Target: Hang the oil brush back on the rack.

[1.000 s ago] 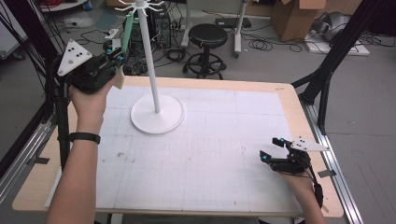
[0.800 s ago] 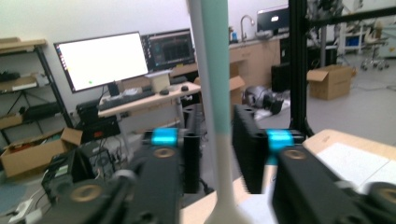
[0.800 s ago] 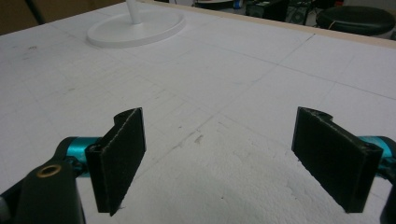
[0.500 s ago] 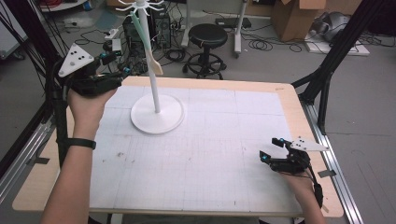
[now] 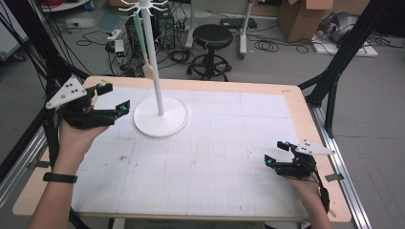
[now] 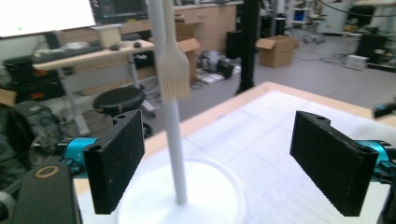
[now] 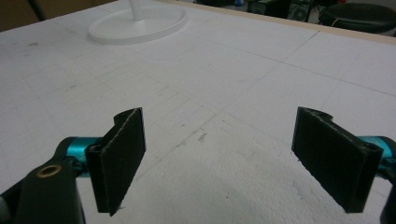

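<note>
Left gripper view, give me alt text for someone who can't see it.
A white stand rises from its round base on the white table, with a pale brush hanging beside its pole. The left tongs frame it, open and holding nothing. A blurred workshop with a stool lies beyond.

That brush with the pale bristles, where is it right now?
The brush hangs from a top hook of the white stand at the table's far left in the high view, beside its pole, just beyond the open left gripper.
</note>
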### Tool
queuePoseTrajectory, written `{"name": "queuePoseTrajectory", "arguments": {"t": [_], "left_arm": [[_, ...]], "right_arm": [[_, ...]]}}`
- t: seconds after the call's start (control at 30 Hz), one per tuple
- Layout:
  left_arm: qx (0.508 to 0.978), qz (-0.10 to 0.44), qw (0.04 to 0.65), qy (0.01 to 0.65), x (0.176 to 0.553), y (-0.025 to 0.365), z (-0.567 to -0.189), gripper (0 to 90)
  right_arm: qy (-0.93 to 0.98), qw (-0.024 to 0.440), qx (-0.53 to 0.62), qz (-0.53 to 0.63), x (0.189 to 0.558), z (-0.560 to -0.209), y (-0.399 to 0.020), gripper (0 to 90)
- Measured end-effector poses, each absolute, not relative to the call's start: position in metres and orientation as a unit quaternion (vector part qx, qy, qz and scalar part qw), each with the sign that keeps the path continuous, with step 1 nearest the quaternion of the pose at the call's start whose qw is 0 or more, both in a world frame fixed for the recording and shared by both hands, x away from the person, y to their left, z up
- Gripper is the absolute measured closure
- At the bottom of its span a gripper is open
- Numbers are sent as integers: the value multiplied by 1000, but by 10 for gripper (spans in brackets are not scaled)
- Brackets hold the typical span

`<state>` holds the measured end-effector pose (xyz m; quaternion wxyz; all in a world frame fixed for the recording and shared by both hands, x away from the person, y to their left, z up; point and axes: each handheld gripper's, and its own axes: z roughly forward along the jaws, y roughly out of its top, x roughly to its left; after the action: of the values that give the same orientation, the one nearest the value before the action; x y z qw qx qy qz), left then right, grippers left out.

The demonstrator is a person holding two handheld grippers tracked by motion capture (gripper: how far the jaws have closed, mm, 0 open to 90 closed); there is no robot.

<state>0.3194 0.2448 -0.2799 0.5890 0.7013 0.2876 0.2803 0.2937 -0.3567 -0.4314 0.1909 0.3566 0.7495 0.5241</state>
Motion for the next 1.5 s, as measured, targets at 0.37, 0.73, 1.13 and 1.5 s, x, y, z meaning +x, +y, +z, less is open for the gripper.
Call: {"name": "queuePoseTrajectory", "arguments": {"t": [0.37, 0.73, 1.13, 1.5], "left_arm": [[716, 247, 596, 267, 301, 245, -335, 175], [735, 218, 590, 254, 288, 228, -380, 175], [740, 218, 580, 260, 284, 231, -412, 179], [732, 221, 583, 275, 288, 243, -420, 173]], "right_arm": [[752, 189, 357, 521, 293, -432, -355, 168], [752, 189, 357, 521, 295, -433, -355, 168], [756, 190, 357, 515, 294, -434, -355, 168], [754, 190, 367, 511, 289, -437, -361, 168]]}}
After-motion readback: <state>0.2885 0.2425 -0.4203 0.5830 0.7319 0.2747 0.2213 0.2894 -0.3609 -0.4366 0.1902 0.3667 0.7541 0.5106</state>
